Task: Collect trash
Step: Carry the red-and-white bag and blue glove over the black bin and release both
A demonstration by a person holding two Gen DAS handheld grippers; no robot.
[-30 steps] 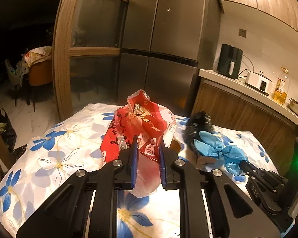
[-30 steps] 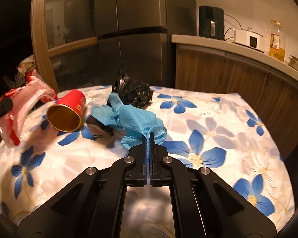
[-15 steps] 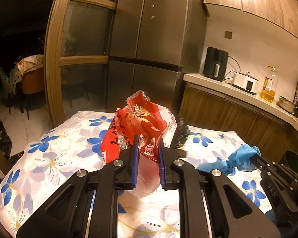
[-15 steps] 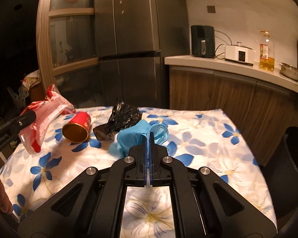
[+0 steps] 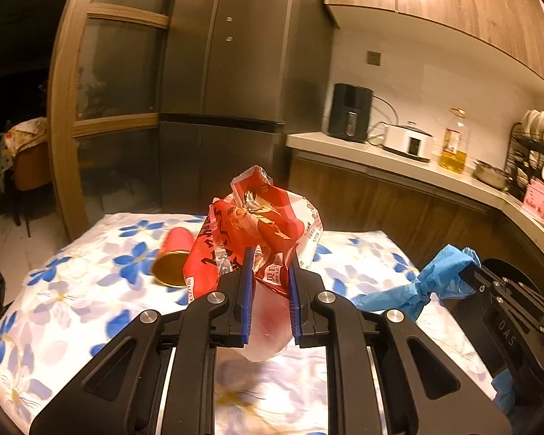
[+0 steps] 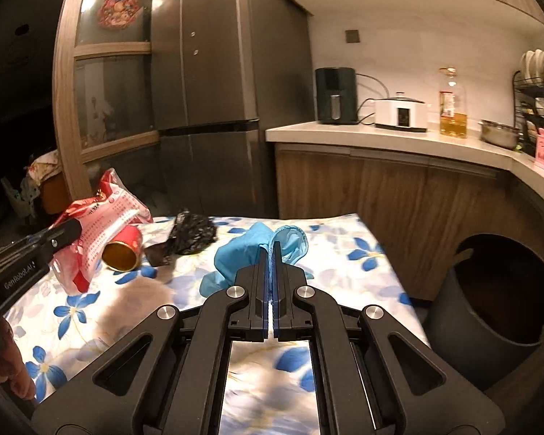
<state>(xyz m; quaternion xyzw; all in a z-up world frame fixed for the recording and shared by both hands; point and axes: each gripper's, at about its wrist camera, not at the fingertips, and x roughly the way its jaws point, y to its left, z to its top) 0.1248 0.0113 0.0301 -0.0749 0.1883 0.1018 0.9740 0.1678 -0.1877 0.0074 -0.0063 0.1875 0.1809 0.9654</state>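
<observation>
The left gripper [image 5: 270,266] is clamped on a red and white snack wrapper [image 5: 261,224], which is held raised above the table [image 5: 72,290]; its lower, translucent end hangs between the blue finger pads [image 5: 247,290]. In the right wrist view the same wrapper [image 6: 101,217] is seen at the far left, pinched in the left gripper [image 6: 67,232] above the cloth.

The right gripper [image 6: 272,253] is closed tight on a crumpled blue disposable glove [image 6: 243,253], with thin blue material pressed between the nearly touching pads. In the left wrist view the glove [image 5: 424,282] is seen hanging from the right gripper [image 5: 468,272] at the right edge of the table, clear of the surface.

A red paper cup [image 6: 123,248] is found lying on its side on the blue-flowered tablecloth [image 6: 344,246], its gold interior turned toward the near side. Just right of the cup, a crumpled black plastic bag [image 6: 190,233] is resting on the cloth, with a dark scrap [image 6: 156,253] at its near edge.

A dark trash bin [image 6: 504,290] with an open mouth is located on the floor to the right of the table, beside the wooden cabinets [image 6: 380,188].
</observation>
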